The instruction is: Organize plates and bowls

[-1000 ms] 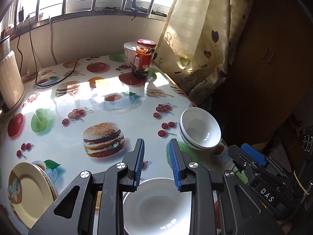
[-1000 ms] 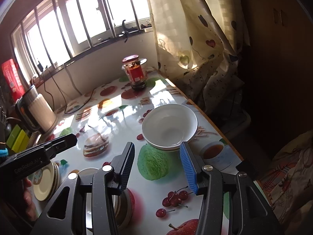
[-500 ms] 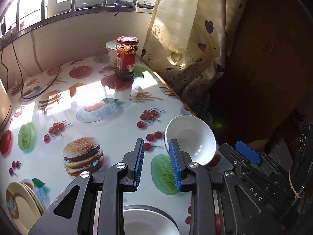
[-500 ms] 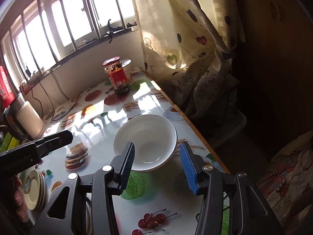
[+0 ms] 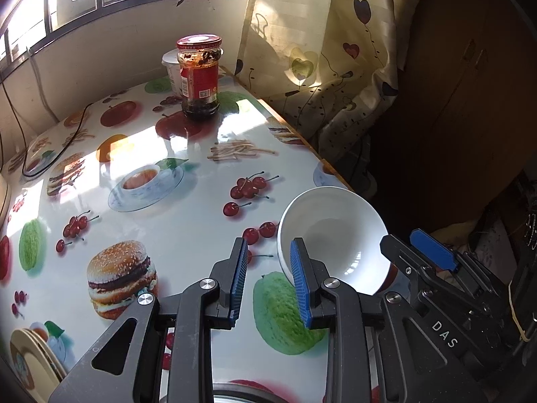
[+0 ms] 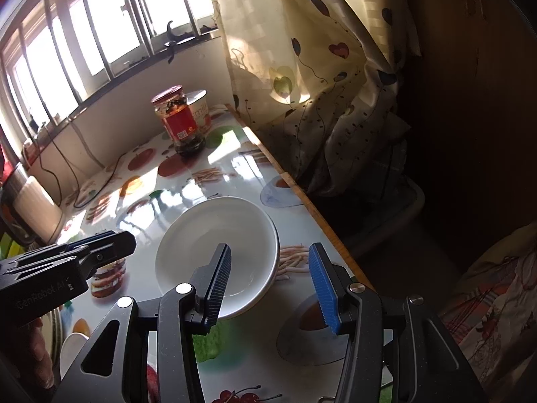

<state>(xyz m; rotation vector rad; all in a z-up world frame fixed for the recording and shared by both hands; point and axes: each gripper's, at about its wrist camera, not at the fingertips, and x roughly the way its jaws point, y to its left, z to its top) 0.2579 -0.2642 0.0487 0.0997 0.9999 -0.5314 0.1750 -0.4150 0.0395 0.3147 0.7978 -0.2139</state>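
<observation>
You brought both grippers toward the white bowl (image 6: 218, 252) over the last second. Your right gripper (image 6: 270, 282) had its jaws apart and empty, straddling the bowl's near rim, one finger over the inside. Your left gripper (image 5: 268, 280) also stood apart, empty, the bowl just right of its jaws. A grasp looked imminent; nothing was lifted yet.

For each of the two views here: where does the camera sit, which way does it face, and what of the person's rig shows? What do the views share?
Left wrist: on the left gripper, facing down over the table; right gripper shows beside it.
Right wrist: on the right gripper, facing down at the white bowl; left gripper and a hand show.
Shared: white bowl, jar, curtain.
</observation>
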